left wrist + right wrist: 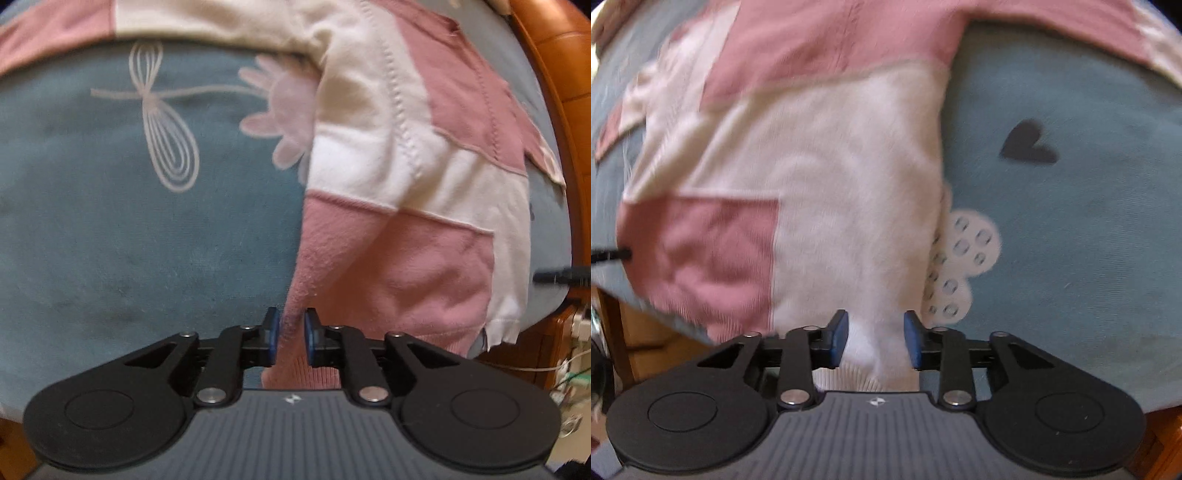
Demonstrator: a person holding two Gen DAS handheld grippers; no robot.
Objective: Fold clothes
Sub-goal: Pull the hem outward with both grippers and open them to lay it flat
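Two handheld grippers point down at a pink and white sweater spread on a bed.

The left gripper [291, 334] has its blue pads slightly apart, with a pink ribbed part of the sweater [388, 206] in the narrow gap; whether the pads press on it cannot be told. The right gripper [875, 338] stands wider, and a white part of the sweater [827, 177] lies loosely between its pads without being pinched. The sweater, in pink and white blocks, lies on a blue-grey bedsheet [110, 229] printed with a pale dragonfly, flowers and a dark heart [1027, 144]. An orange-brown wooden bed frame [554, 51] borders the sheet.
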